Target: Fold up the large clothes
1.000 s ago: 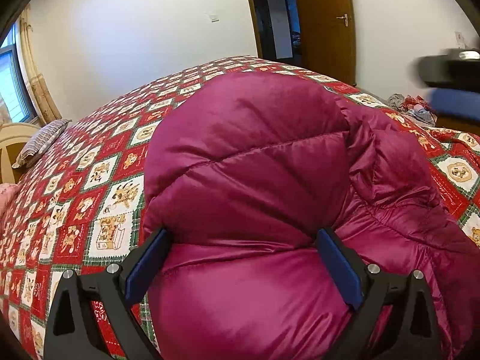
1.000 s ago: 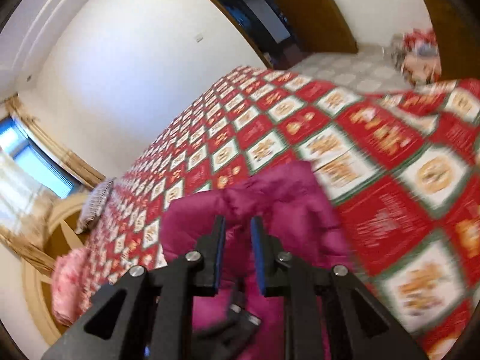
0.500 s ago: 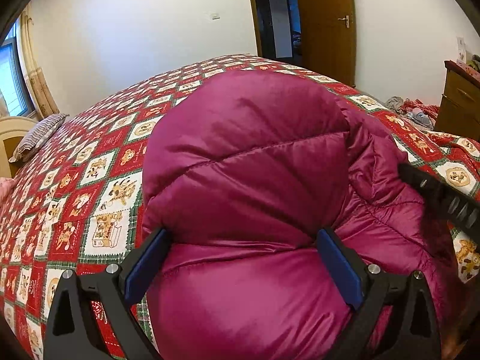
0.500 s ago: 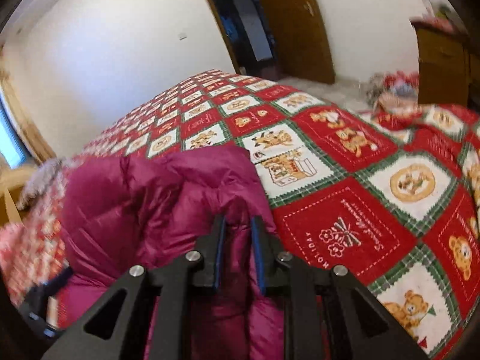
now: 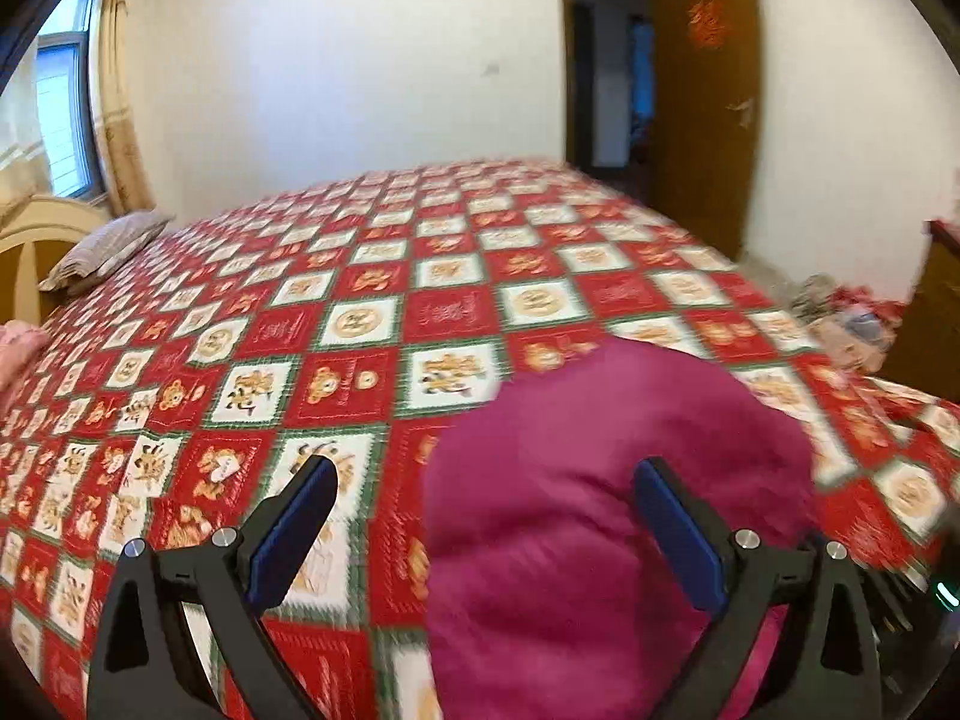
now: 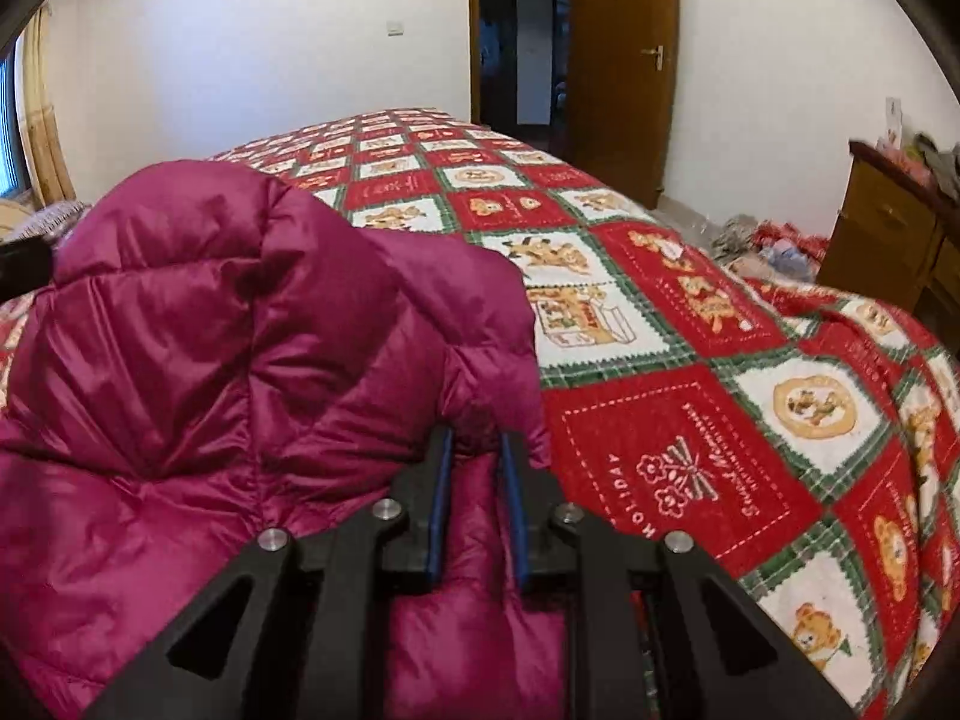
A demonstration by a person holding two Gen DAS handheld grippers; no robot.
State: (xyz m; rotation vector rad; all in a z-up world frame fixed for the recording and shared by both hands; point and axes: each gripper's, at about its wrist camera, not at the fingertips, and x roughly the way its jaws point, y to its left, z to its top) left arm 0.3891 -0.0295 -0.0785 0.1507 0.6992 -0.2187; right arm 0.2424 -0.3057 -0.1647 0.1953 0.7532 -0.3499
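A magenta quilted down jacket [image 6: 228, 360] lies bunched on the bed's red patchwork quilt [image 6: 690, 420]. In the right wrist view it fills the left and lower middle. My right gripper [image 6: 474, 450] is shut on a fold of the jacket at its right edge. In the left wrist view the jacket [image 5: 600, 510] is a blurred mound at lower right. My left gripper [image 5: 483, 480] is open and empty, raised above the quilt [image 5: 360, 324], with the jacket's left edge between its blue pads [image 5: 294, 534].
A wooden door [image 6: 624, 60] stands open at the far wall. A wooden dresser [image 6: 894, 228] stands at the right, with a pile of clothes [image 6: 768, 240] on the floor beside it. A pillow [image 5: 102, 246] and headboard [image 5: 36, 240] are at the far left under a window.
My left gripper has lifted and swung left off the jacket, so the jacket now sits lower right in its view. My right gripper has stayed shut on the fold and settled lower.
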